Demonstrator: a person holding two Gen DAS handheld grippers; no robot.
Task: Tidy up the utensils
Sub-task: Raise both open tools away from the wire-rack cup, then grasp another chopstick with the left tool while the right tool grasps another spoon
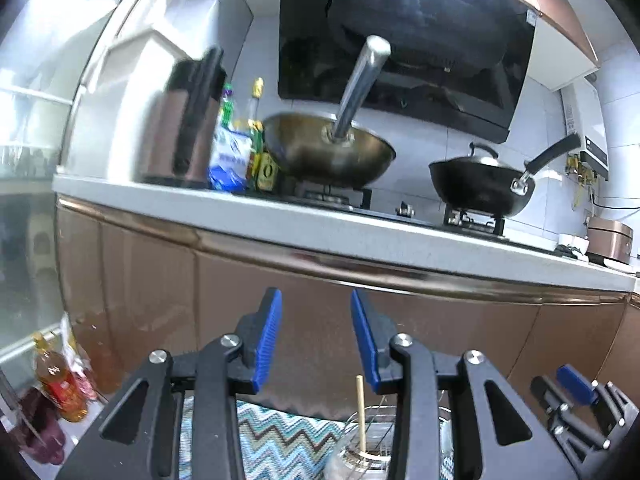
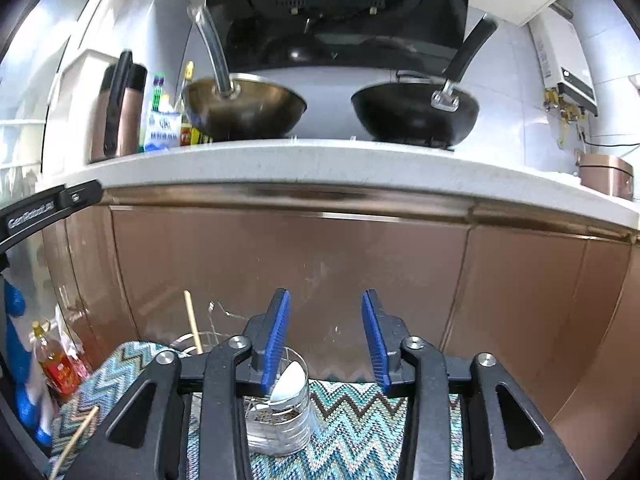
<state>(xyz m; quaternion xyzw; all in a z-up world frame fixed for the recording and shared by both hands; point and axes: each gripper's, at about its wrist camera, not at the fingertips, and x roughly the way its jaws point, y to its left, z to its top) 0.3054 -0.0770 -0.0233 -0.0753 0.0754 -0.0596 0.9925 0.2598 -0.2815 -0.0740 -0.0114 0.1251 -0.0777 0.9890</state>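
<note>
I'm facing the copper-coloured cabinet fronts [image 2: 320, 272] under the white counter [image 2: 280, 164], where a brass-toned wok [image 2: 244, 110] and a black wok [image 2: 416, 114] are sitting. Below me the zigzag cloth [image 2: 352, 432] is carrying a clear jar [image 2: 286, 420] with a white spoon [image 2: 290, 380] standing in it, and a chopstick [image 1: 361, 412] is poking from another jar [image 1: 360, 460]. My left tongs [image 1: 316, 340] and right tongs [image 2: 326, 340] are both hanging open, gripping nothing.
</note>
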